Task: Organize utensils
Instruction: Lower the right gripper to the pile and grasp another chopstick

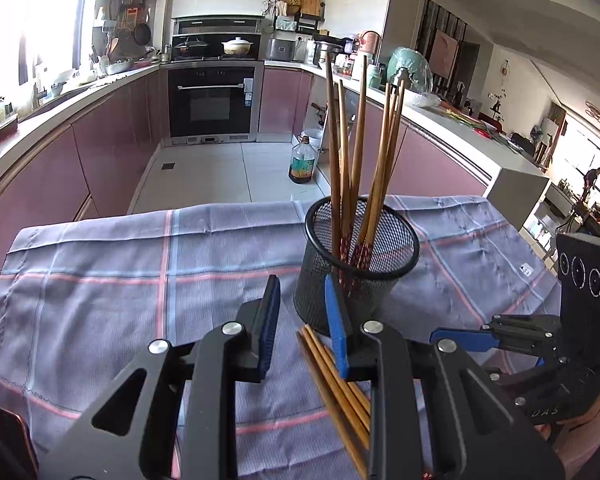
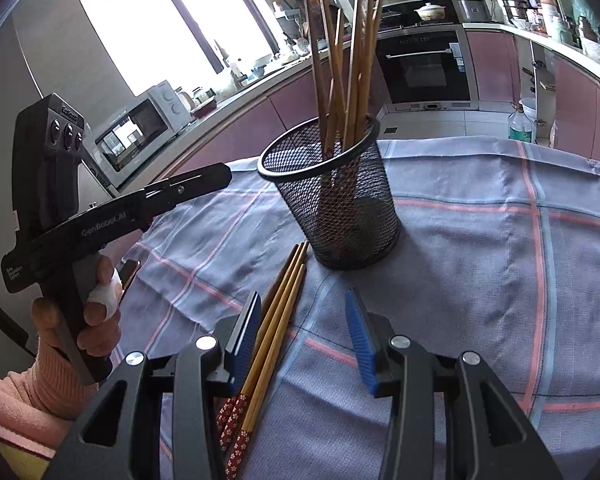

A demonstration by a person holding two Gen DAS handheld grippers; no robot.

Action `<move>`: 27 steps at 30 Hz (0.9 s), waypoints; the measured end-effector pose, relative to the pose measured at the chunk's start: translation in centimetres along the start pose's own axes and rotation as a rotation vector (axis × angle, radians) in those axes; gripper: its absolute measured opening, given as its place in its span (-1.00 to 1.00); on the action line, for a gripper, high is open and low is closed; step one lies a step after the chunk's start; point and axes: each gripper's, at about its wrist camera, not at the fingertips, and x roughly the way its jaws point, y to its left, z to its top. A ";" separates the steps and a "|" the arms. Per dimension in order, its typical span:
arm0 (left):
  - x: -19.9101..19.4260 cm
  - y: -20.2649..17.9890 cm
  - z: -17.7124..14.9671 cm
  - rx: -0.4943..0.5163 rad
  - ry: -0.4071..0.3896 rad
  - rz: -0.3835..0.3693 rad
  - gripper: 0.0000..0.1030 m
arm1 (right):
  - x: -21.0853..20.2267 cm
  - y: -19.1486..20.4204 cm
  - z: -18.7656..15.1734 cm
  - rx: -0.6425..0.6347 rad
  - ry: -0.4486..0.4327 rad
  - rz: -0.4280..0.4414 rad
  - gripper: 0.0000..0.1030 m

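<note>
A black mesh cup [image 1: 356,264] stands on the checked cloth and holds several wooden chopsticks [image 1: 360,152] upright; it also shows in the right wrist view [image 2: 340,200]. Three loose chopsticks [image 1: 336,384] with red patterned ends lie on the cloth in front of the cup, also in the right wrist view [image 2: 268,336]. My left gripper [image 1: 303,300] is open and empty, just above the loose chopsticks, close to the cup. My right gripper [image 2: 304,304] is open and empty, its left finger beside the loose chopsticks. The left gripper appears in the right wrist view [image 2: 204,178], held by a hand.
The cloth [image 1: 120,280] covers a table with edges at the far side and left. Behind are kitchen counters, an oven [image 1: 212,100] and an oil bottle [image 1: 302,160] on the floor. A microwave [image 2: 140,132] stands on the left counter.
</note>
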 end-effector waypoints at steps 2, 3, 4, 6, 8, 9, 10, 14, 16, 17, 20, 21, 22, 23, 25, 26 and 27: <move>-0.2 0.1 -0.4 0.001 0.002 0.003 -0.55 | 0.5 0.4 -0.1 -0.014 0.021 0.000 -0.20; -0.3 0.1 -0.7 0.003 0.006 0.003 -0.55 | 0.9 0.7 -0.1 -0.023 0.034 -0.002 -0.20; -0.3 0.1 -0.9 0.005 0.007 0.009 -0.55 | 1.3 1.0 -0.2 -0.034 0.051 -0.004 -0.20; -0.6 0.3 -1.3 0.008 0.013 0.010 -0.55 | 2.1 1.5 -0.3 -0.051 0.080 -0.019 -0.21; -0.8 0.6 -1.7 0.000 0.017 0.010 -0.54 | 3.0 2.0 -0.4 -0.071 0.113 -0.029 -0.25; -0.9 0.8 -1.9 -0.006 0.021 0.008 -0.53 | 3.3 2.2 -0.4 -0.077 0.123 -0.039 -0.31; -1.0 1.0 -2.1 -0.011 0.025 0.007 -0.53 | 3.8 2.3 -0.4 -0.082 0.137 -0.044 -0.37; -1.4 2.2 -3.3 -0.031 0.040 0.021 -0.52 | 5.2 2.4 -0.4 -0.089 0.174 -0.074 -0.54; -1.4 2.6 -3.9 -0.042 0.053 0.024 -0.52 | 5.8 2.5 -0.4 -0.091 0.187 -0.091 -0.59; -1.3 2.9 -4.2 -0.046 0.058 0.024 -0.51 | 6.0 2.5 -0.4 -0.088 0.190 -0.091 -0.61; -1.2 3.4 -4.9 -0.062 0.072 0.021 -0.49 | 6.3 2.4 -0.1 -0.084 0.193 -0.100 -0.63; -1.2 3.4 -5.0 -0.063 0.075 0.022 -0.49 | 6.4 2.5 0.0 -0.088 0.197 -0.103 -0.63; -1.1 3.4 -5.2 -0.063 0.077 0.025 -0.49 | 6.5 2.7 0.1 -0.092 0.199 -0.106 -0.63; -1.1 3.4 -5.3 -0.064 0.080 0.021 -0.48 | 6.7 3.0 0.1 -0.101 0.205 -0.112 -0.63; -1.0 3.4 -5.5 -0.067 0.082 0.018 -0.48 | 7.0 3.4 0.5 -0.115 0.215 -0.118 -0.63; -1.1 3.4 -5.6 -0.067 0.081 0.017 -0.48 | 7.1 3.6 0.5 -0.116 0.221 -0.111 -0.63; -1.1 3.5 -5.6 -0.067 0.080 0.015 -0.48 | 7.2 3.7 0.4 -0.122 0.225 -0.111 -0.63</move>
